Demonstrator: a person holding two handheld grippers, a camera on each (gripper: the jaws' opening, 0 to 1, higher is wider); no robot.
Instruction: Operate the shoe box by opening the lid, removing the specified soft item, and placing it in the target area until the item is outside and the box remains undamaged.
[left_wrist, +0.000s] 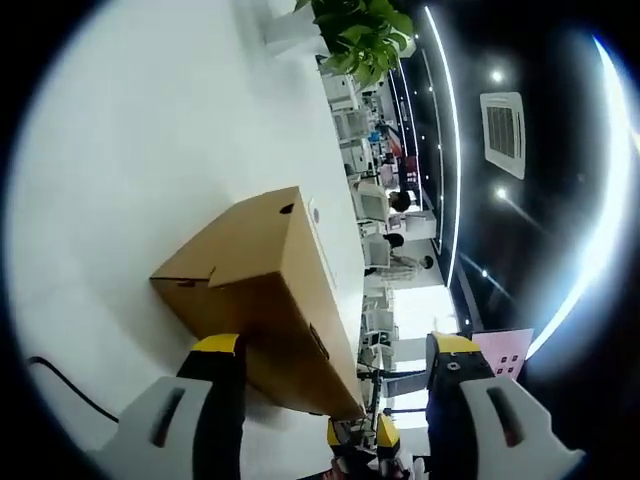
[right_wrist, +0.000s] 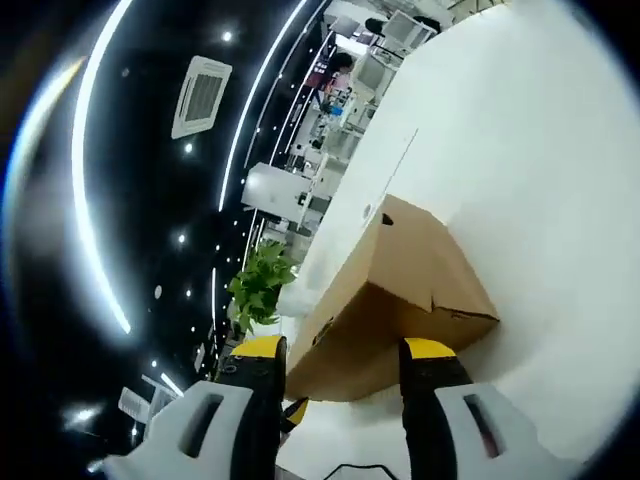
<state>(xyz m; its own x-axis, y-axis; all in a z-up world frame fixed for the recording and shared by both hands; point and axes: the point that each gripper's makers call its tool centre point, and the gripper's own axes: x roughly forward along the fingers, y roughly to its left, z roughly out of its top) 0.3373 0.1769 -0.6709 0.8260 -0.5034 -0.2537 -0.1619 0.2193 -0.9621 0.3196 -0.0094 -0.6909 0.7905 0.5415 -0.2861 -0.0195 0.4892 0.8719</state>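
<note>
In the left gripper view, the shoe box (left_wrist: 270, 290), plain brown cardboard with its lid closed, lies on the white desk (left_wrist: 130, 150) close to the desk's far edge, where the surface gives way to the office beyond. The left gripper (left_wrist: 335, 355) stands with its yellow-tipped jaws wide apart, holding nothing; one jaw rises in front of the box's near end, the other over the room past the desk edge. Whether the jaw touches the cardboard cannot be told. A black cable (left_wrist: 70, 385) runs across the desk near that gripper. A potted green plant (left_wrist: 365, 35) stands further along the same desk edge, well apart from the box.

In the right gripper view, the shoe box (right_wrist: 400, 300) shows from its other end, a small round hole in its top face near the far corner. The right gripper (right_wrist: 340, 355) also has its jaws spread, empty, bracketing the near end of the box without a clear grip on it. The plant (right_wrist: 262, 285) sits beyond the box along the desk (right_wrist: 540, 150) edge. A ceiling vent (right_wrist: 202, 95) and long light strips show overhead.
</note>
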